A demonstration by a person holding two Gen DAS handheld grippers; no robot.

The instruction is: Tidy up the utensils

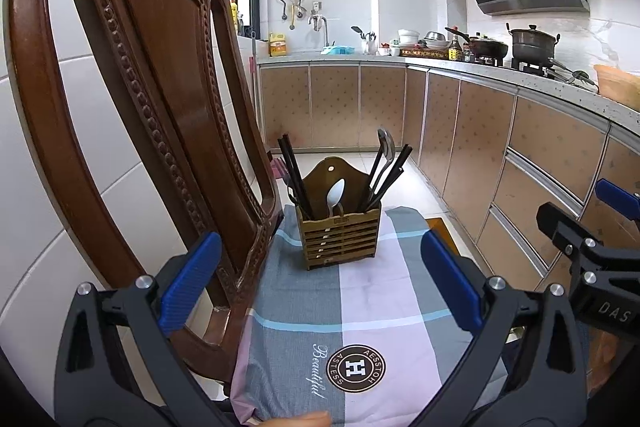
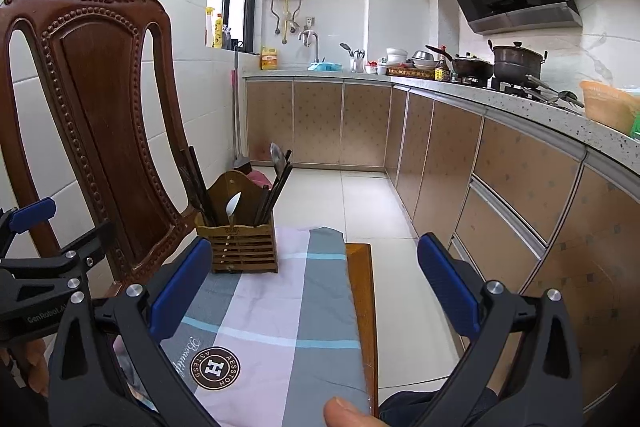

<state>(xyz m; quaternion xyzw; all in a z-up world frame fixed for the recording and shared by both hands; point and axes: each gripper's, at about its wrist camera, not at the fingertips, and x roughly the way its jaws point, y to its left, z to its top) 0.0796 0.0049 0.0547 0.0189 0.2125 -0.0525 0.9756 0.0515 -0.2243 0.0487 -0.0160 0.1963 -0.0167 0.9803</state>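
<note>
Wooden and slatted, the utensil holder (image 1: 338, 227) stands upright at the far end of a checked cloth (image 1: 360, 307), near the cloth's far edge and just beside the carved chair back (image 1: 132, 99) on the left. Black chopsticks (image 1: 294, 179) lean out of its left compartment, a white spoon (image 1: 335, 195) stands in the middle one, and a metal spoon (image 1: 385, 155) with more dark chopsticks leans out of the right one.

The cloth between the holder and the grippers lies bare, apart from a round brown logo (image 1: 356, 367) at the near end. In the right wrist view the cloth stops short of the table's right side, leaving a strip of orange wood (image 2: 362, 291) before the drop to the tiled floor (image 2: 360, 203); beyond that runs a row of cabinets (image 2: 500, 179).

The left gripper (image 1: 320, 287) hovers over the near part of the cloth, jaws spread wide and empty. The right gripper (image 2: 314, 287) hangs over the table's right edge, likewise spread wide, gripping nothing. Both are well apart from the holder.
</note>
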